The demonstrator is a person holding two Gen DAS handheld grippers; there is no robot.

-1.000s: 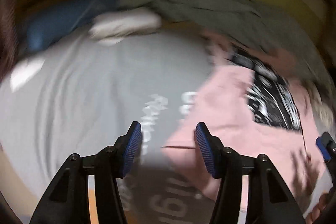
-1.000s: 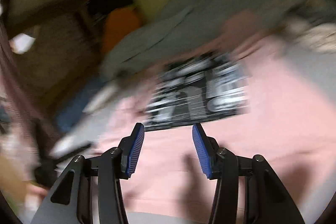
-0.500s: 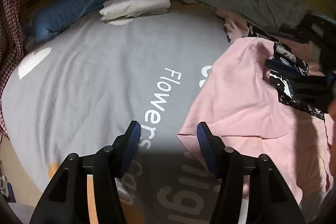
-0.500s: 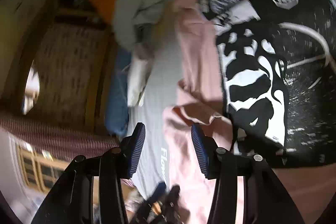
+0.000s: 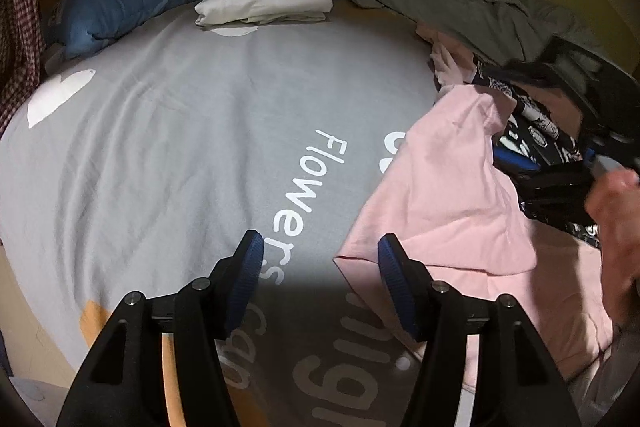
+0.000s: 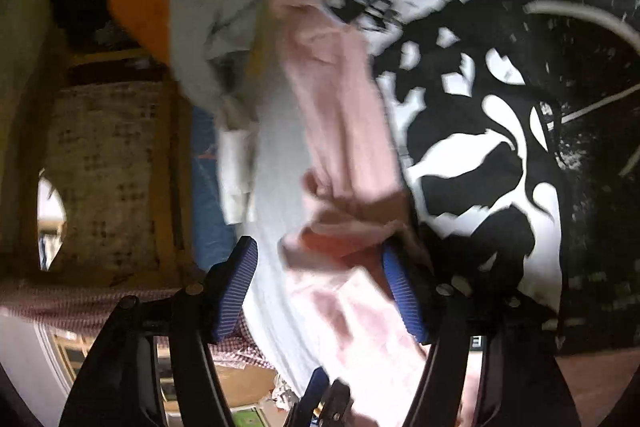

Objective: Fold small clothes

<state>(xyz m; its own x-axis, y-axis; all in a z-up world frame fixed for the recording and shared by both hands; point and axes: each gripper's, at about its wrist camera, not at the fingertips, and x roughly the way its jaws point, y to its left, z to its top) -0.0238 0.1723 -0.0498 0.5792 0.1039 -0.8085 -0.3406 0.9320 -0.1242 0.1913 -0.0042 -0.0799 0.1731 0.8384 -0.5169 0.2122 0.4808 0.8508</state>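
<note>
The pink T-shirt (image 5: pixel 448 187) lies on the grey duvet (image 5: pixel 180 147), right of its "Flowers" lettering. Both the left gripper (image 5: pixel 320 279) and right gripper (image 6: pixel 320 287) have just been opening, jaws apart, pressing nothing; pink cloth bunches between the right one's. Best to pinch 1 layer at the hem

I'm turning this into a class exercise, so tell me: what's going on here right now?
A person with a handheld gripper in each hand is folding clothes on a bed with a grey printed sheet. A pink T-shirt with a black-and-white print lies partly spread out. The left gripper hovers open at the shirt's edge, gripping nothing. The right gripper has just been opening; bunched pink fabric sits between its jaws, apparently not pinched. A folded white garment already rests near the blue pillow.
</note>
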